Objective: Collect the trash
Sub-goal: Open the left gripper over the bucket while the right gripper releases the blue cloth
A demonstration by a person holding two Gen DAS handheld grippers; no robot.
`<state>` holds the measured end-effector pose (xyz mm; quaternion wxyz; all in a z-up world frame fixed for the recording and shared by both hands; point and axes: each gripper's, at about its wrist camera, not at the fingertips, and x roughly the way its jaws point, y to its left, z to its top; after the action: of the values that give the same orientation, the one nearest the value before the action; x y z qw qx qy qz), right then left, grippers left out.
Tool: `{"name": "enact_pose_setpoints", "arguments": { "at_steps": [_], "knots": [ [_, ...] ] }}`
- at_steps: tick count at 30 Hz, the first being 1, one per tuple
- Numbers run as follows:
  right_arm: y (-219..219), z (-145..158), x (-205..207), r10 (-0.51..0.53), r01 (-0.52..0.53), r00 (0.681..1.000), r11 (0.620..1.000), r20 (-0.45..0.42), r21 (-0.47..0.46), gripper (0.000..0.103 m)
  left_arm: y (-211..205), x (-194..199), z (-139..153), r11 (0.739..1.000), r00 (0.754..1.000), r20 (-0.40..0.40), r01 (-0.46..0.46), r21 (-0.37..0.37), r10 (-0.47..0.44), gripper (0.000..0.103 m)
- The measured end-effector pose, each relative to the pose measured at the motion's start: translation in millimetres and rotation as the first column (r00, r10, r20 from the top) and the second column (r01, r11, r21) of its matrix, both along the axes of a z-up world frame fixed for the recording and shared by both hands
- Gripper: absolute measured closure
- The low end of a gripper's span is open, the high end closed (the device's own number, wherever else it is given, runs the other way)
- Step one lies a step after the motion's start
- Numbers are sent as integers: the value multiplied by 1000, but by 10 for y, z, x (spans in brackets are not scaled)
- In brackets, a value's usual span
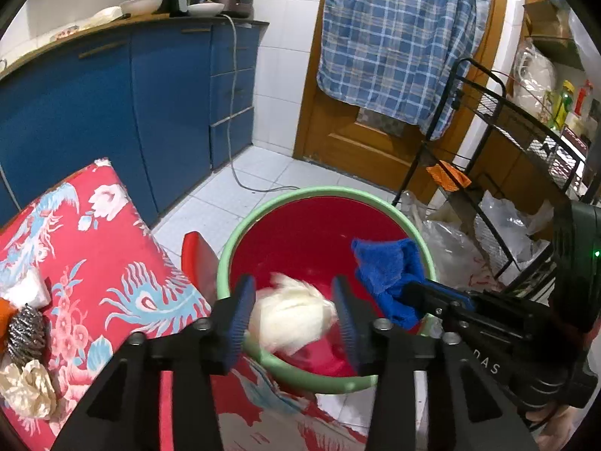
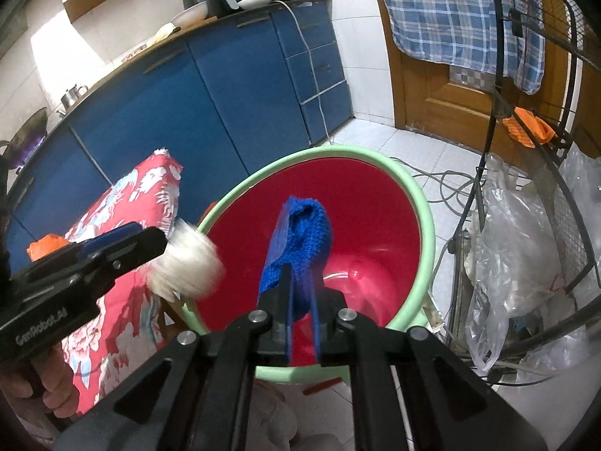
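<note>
The white paper wad [image 1: 291,317] blurs between my left gripper [image 1: 295,317], whose jaws stand apart, released, not pressing it, over the red basin [image 1: 308,225] with its green rim. The basin sits beside a floral-cloth tabletop [image 1: 94,248] in a tiled kitchen with blue cabinets [image 1: 112,112]. My right gripper [image 2: 302,314] has its jaws clenched on a blue knitted cloth [image 2: 300,240] above the basin.

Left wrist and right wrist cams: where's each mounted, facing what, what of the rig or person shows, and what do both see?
Left wrist: on the left tool, angled down at the red basin; white wad between its open fingers; right tool at right.
Right wrist: on the right tool, angled down into the basin, shut on the blue cloth; left tool and a hand at left.
Shared: basin, wad, cloth, blue cabinets.
</note>
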<state>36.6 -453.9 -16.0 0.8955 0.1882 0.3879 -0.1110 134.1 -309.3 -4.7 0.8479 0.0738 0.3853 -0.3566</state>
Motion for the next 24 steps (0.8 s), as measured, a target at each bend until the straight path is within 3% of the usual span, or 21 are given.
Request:
{"name": "enact_pose_setpoints", "arguments": {
  "at_steps": [6, 18, 24],
  "knots": [
    [-36, 1, -12, -6, 6, 1000, 1000, 12, 7, 80, 57, 50, -2, 1000, 999, -19, -30, -7, 30, 53],
    [84, 154, -112, 8, -8, 999, 1000, 43, -5, 80, 325, -21, 135, 995, 995, 18, -95, -17, 96, 53],
    [247, 256, -140, 49, -48, 997, 999, 59, -17, 67, 562, -93, 238, 989, 988, 42, -146, -24, 147, 52]
  ]
}}
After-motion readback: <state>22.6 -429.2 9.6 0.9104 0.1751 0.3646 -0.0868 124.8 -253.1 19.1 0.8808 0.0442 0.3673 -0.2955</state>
